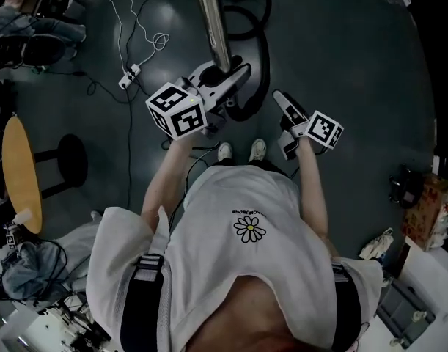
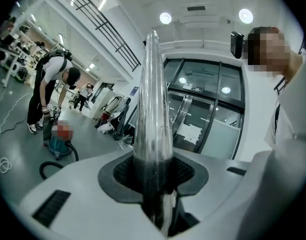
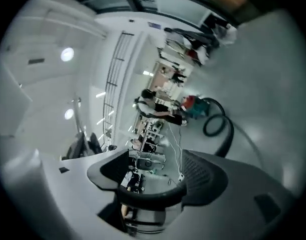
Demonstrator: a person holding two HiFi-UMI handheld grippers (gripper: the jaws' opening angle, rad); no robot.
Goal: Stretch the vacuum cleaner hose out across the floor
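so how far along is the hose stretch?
Done: the left gripper is shut on the vacuum's metal wand tube.
In hand: only that grip; the right gripper is open and empty.
Left: the black hose lies curled on the floor just ahead of the person's shoes, so the stretching itself is not yet done.
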